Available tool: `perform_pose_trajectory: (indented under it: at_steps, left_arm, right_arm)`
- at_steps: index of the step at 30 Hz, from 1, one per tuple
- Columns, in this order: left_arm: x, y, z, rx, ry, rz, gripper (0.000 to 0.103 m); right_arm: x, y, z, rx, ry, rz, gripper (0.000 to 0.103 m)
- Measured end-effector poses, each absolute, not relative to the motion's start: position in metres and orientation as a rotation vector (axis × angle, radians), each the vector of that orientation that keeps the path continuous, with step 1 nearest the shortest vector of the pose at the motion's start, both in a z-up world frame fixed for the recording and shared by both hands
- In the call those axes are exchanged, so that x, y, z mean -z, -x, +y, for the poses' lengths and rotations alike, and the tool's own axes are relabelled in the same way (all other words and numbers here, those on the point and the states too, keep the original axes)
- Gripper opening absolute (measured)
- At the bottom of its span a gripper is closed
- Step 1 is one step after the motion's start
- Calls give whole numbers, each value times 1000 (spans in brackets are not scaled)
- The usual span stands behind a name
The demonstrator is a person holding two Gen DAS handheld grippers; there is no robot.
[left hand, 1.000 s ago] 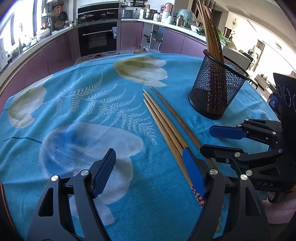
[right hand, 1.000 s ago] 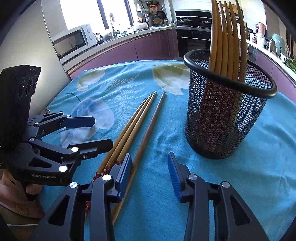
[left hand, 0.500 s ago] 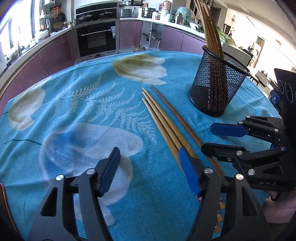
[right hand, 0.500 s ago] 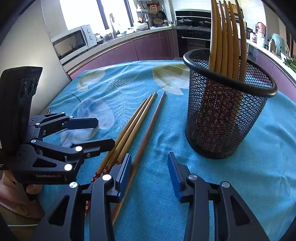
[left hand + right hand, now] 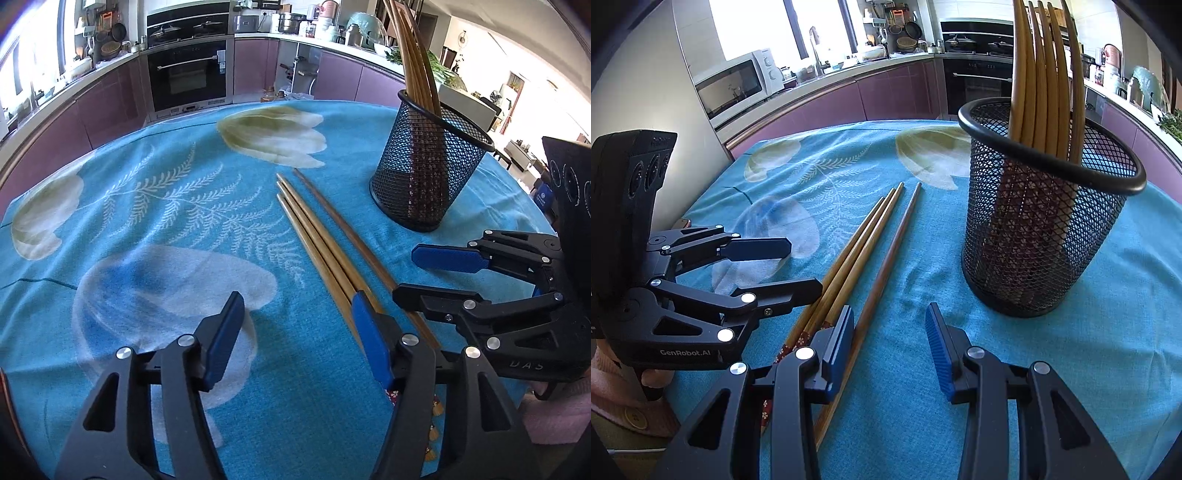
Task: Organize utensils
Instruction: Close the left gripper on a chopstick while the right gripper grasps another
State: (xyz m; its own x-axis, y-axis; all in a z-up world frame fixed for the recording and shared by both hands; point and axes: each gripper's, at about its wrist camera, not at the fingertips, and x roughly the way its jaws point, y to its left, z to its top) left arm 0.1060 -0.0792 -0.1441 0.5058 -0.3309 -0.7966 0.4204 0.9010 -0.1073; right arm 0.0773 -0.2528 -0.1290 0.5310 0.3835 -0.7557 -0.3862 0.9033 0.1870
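Note:
Three light wooden chopsticks (image 5: pixel 317 240) (image 5: pixel 857 251) and one darker chopstick (image 5: pixel 347 232) (image 5: pixel 897 240) lie side by side on the blue cloth. A black mesh cup (image 5: pixel 424 184) (image 5: pixel 1034 240) stands upright to their right, with several chopsticks (image 5: pixel 1041 74) upright in it. My left gripper (image 5: pixel 295 332) (image 5: pixel 801 267) is open over bare cloth, its right finger above the light chopsticks' patterned ends. My right gripper (image 5: pixel 890 339) (image 5: pixel 417 275) is open too, between the chopsticks and the cup, its left finger over the dark chopstick.
The round table carries a blue flowered cloth (image 5: pixel 166 221) and drops off at its near edge. A person's hand in a pink sleeve (image 5: pixel 653 376) holds the left gripper. Purple kitchen cabinets, an oven (image 5: pixel 188 74) and a microwave (image 5: pixel 735 85) stand well behind.
The left gripper's jaws have narrowed, with nothing caught between them. The right gripper, the chopsticks and the cup stay as they were.

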Motion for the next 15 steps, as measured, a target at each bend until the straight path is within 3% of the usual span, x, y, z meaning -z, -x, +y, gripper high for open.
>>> perform_pose_trajectory:
  at_steps: [5,15]
  left_arm:
    - [143,-108,-76,445,-105,949,53]
    - [144,-106,-82,475,-106,950,53]
  right_arm:
    - [129,-78,-251,-458,6,899,39]
    - [129,-80,-248,-464,4,899,39]
